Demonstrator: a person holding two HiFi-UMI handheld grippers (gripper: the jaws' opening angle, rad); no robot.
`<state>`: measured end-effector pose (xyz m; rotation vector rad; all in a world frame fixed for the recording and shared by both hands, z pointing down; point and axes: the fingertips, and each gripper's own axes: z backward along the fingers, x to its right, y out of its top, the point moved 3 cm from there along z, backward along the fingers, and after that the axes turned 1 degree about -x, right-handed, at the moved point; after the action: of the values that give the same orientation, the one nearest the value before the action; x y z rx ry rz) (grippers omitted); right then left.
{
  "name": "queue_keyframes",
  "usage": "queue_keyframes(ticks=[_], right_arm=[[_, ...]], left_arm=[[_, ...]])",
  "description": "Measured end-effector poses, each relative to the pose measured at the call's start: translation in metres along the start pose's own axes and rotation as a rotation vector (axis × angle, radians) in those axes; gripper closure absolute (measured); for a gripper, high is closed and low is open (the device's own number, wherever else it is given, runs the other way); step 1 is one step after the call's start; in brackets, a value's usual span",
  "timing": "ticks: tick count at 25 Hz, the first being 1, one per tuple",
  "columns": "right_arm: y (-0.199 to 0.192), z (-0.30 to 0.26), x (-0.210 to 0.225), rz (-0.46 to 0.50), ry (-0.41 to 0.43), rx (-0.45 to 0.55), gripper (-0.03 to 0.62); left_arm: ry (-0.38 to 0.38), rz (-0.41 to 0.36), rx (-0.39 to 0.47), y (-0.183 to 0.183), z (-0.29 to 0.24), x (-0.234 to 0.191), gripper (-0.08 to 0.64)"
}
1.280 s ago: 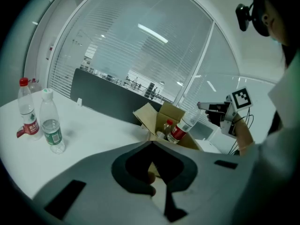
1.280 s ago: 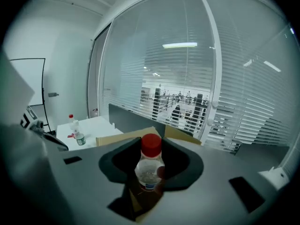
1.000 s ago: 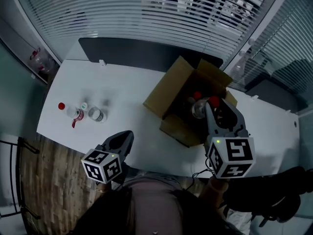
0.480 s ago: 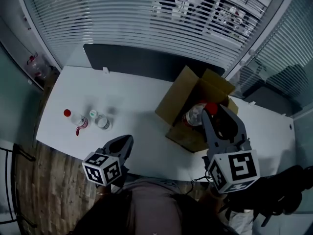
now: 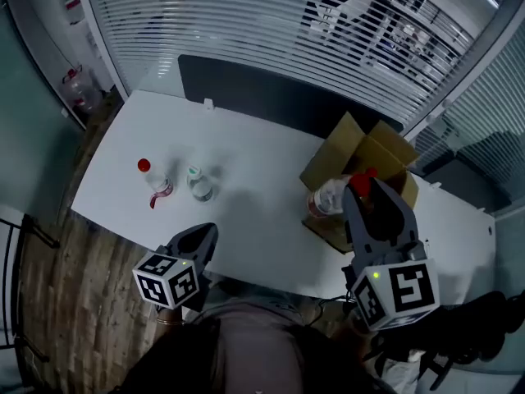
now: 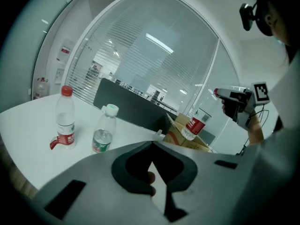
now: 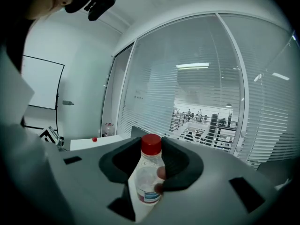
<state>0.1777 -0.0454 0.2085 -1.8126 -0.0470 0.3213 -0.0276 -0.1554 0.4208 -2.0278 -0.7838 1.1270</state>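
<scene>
My right gripper (image 5: 362, 190) is shut on a clear water bottle (image 5: 330, 196) with a red cap, held in the air just left of an open cardboard box (image 5: 371, 151). In the right gripper view the bottle (image 7: 148, 177) stands between the pads, with its cap at the top. From the left gripper view the same bottle (image 6: 194, 124) hangs tilted above the box (image 6: 179, 132). My left gripper (image 5: 204, 235) is shut on nothing, low by the table's near edge. Ahead of it stand a red-capped bottle (image 6: 63, 118) and a green-labelled bottle (image 6: 103, 131).
The white table (image 5: 254, 187) has a dark panel (image 5: 271, 97) along its far edge, with a glass wall and blinds behind it. The two standing bottles (image 5: 152, 179) (image 5: 199, 186) are on its left part. Wooden floor (image 5: 49, 286) lies to the left.
The right gripper has lifted the red-capped bottle up out of the box and towards the left. The left gripper now points more at the two standing bottles.
</scene>
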Motion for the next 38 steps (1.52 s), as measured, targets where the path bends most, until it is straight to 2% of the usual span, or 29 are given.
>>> queue_keyframes(ticks=[11, 20, 29, 38], right_arm=[[-0.003, -0.018, -0.080, -0.008, 0.087, -0.020, 0.440], [-0.041, -0.050, -0.131, -0.053, 0.119, -0.102, 0.440], [-0.088, -0.088, -0.159, -0.057, 0.146, -0.197, 0.440], [-0.124, -0.127, -0.173, -0.029, 0.231, -0.241, 0.440]], left_arm=[[0.095, 0.046, 0.044, -0.014, 0.079, -0.050, 0.554], [0.162, 0.043, 0.067, -0.019, 0.135, -0.083, 0.554], [0.242, 0.074, 0.092, -0.033, 0.171, -0.099, 0.554], [0.330, 0.116, 0.152, -0.037, 0.182, -0.093, 0.554]])
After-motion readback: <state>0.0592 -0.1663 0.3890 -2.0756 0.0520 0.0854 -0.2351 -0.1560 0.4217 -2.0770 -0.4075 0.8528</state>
